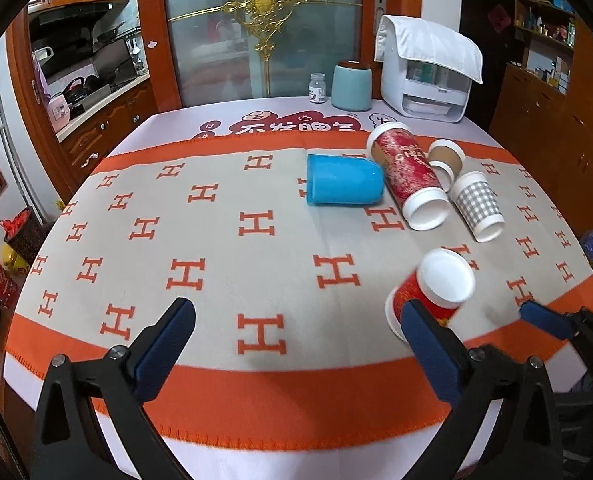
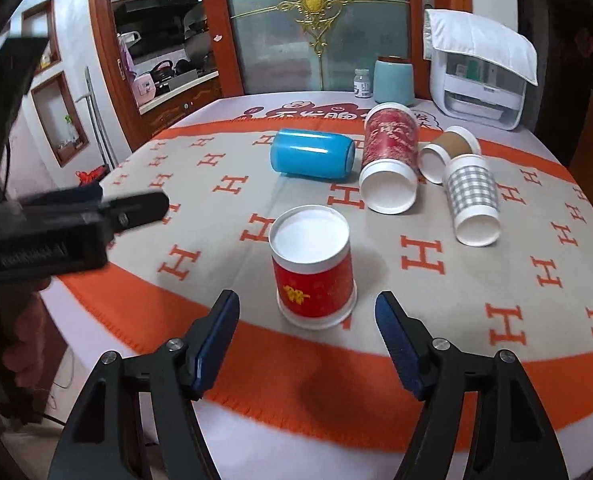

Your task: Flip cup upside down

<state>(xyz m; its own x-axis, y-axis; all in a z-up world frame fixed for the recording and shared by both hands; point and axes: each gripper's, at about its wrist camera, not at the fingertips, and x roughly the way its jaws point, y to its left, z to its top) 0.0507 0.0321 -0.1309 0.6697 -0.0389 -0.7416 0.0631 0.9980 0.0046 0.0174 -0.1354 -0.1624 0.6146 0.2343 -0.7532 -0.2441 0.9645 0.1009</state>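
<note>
A short red paper cup [image 2: 314, 266] stands upside down on the blanket, white base up; it also shows in the left wrist view [image 1: 432, 288]. My right gripper [image 2: 307, 312] is open just in front of it, its fingers apart from the cup on both sides. My left gripper [image 1: 298, 318] is open and empty over the blanket, to the left of the cup. In the left wrist view a blue pad of the right gripper [image 1: 544, 320] shows by the cup. The left gripper's body [image 2: 64, 224] shows at the left of the right wrist view.
Lying on their sides further back: a blue cup [image 2: 312, 154], a tall red cup [image 2: 390, 156], a brown cup [image 2: 448, 152] and a grey checked cup [image 2: 472, 200]. At the table's back stand a teal canister [image 2: 392, 80], a small jar [image 2: 362, 82] and a white appliance [image 2: 482, 80].
</note>
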